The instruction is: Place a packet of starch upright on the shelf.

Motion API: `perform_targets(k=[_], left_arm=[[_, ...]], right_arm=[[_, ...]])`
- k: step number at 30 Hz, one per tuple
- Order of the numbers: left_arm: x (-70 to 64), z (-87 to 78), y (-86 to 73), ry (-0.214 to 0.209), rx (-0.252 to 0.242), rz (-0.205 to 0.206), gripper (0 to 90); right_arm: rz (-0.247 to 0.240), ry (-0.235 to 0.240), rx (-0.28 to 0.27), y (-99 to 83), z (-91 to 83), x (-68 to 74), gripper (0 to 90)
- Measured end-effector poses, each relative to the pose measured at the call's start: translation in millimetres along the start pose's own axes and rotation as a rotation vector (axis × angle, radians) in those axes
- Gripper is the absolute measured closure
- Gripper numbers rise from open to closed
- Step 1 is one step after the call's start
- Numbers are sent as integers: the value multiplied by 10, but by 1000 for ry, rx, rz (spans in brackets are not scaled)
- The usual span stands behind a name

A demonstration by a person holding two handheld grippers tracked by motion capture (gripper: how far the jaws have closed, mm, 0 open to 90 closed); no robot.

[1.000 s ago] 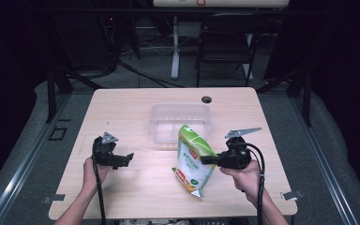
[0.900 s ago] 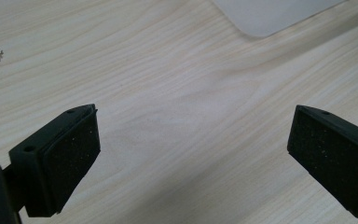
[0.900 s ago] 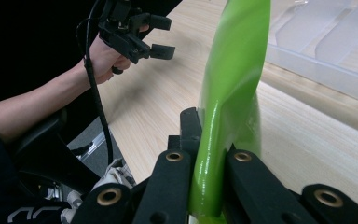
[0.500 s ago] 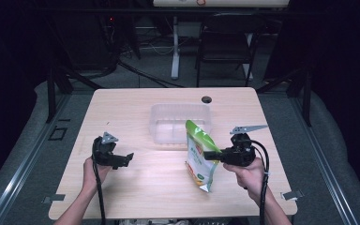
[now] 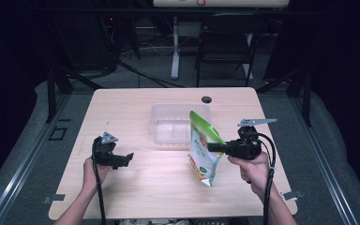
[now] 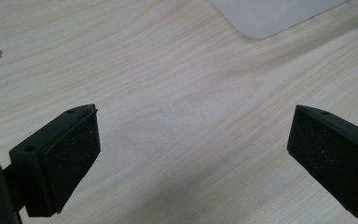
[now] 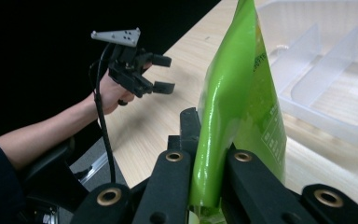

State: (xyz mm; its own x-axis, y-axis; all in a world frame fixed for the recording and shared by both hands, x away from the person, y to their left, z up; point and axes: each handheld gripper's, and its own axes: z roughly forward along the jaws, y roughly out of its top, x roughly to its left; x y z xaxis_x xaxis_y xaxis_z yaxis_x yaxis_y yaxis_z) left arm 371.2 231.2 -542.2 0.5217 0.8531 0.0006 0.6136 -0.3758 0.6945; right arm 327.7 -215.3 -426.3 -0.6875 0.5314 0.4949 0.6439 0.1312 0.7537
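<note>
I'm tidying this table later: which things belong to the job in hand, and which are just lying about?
In the job:
- green snack pouch, clamped in the right gripper
- clear divided container, likely its destination
- left gripper, open, waiting

Lying about:
- chair behind the table
- cables on the floor

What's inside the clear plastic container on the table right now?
The clear container looks empty apart from its own divider walls. The green pouch, held by the right gripper, covers its right front corner, so that part stays unseen.
</note>
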Motion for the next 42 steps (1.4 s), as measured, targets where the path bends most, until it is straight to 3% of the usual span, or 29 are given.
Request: perform_targets(k=[22, 42], left_arm=[[1, 3, 2, 1, 3, 8, 23], [2, 6, -1, 1, 0, 0, 23]], right_arm=[[-15, -25, -39, 258, -105, -7, 900], [-12, -76, -84, 656, -164, -61, 900]])
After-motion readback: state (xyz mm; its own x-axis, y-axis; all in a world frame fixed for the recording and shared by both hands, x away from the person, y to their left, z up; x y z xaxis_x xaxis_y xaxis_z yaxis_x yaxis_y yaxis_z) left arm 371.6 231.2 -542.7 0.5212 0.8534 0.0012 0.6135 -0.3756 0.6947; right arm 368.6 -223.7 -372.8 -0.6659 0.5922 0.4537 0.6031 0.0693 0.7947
